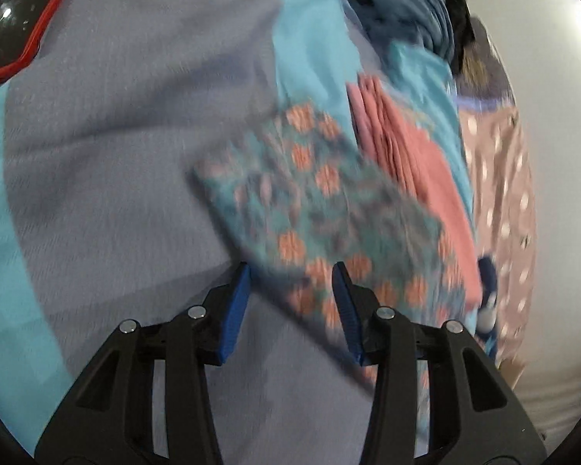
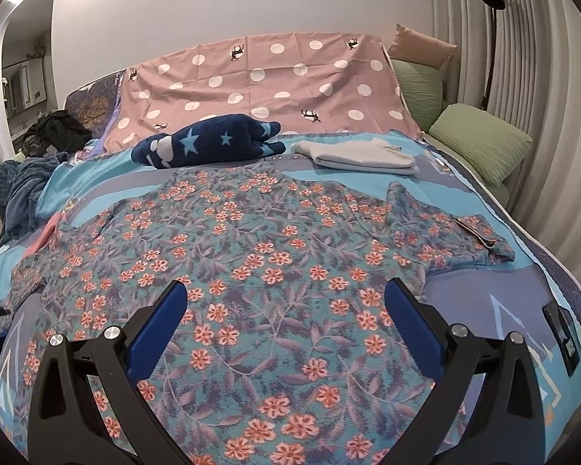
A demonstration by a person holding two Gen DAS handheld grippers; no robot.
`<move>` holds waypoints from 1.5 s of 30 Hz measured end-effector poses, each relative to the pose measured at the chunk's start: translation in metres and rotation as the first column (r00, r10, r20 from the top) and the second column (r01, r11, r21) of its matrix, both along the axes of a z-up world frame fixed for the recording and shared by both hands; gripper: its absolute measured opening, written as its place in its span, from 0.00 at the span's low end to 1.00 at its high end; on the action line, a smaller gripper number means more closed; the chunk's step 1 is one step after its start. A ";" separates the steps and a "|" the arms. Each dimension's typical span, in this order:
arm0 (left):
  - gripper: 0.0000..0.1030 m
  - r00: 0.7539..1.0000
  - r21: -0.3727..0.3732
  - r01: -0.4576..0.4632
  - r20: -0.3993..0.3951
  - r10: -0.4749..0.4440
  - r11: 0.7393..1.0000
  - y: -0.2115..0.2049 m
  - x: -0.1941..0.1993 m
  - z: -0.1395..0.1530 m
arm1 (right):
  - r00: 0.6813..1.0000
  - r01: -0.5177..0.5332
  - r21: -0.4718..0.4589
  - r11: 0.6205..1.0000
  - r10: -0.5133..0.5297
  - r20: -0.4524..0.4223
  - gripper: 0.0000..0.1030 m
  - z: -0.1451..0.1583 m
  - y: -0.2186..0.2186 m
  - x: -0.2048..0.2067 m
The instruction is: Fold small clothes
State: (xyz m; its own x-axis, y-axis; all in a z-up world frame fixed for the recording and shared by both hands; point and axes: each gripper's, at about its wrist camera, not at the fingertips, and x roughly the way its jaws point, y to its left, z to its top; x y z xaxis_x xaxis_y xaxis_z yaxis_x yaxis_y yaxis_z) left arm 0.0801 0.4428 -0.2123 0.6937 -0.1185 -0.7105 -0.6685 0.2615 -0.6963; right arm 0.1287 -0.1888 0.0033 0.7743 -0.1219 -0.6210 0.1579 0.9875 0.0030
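Observation:
A teal shirt with orange flowers (image 2: 275, 271) lies spread flat on the bed, sleeves out to both sides. My right gripper (image 2: 286, 306) is open and empty, hovering over the shirt's lower middle. My left gripper (image 1: 290, 290) is open and empty, just above the edge of one floral sleeve (image 1: 313, 209); this view is blurred. A pink garment (image 1: 418, 162) lies beside that sleeve and shows at the left edge of the right wrist view (image 2: 46, 232).
A folded navy star-print piece (image 2: 209, 143) and a folded grey piece (image 2: 360, 155) lie behind the shirt. A pink polka-dot sheet (image 2: 267, 85) covers the headboard. Green pillows (image 2: 480, 143) sit right. Dark clothes (image 2: 38, 155) pile at left. The bedspread (image 1: 116, 155) is grey-blue and teal.

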 end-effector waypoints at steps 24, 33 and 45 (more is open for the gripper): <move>0.04 0.613 0.601 0.488 0.281 -0.738 0.634 -0.300 0.103 0.230 | 0.999 0.020 0.029 0.999 -0.021 0.031 0.99 0.002 -0.041 -0.014; 0.04 0.444 0.575 0.708 0.090 -0.891 0.411 -0.429 0.133 0.156 | 0.998 0.014 0.064 0.998 -0.010 -0.063 0.99 -0.001 -0.083 -0.003; 0.04 0.398 0.529 0.767 0.051 -0.916 0.363 -0.442 0.122 0.114 | 0.892 -0.237 0.472 0.849 0.382 -0.240 0.67 -0.023 -0.046 0.104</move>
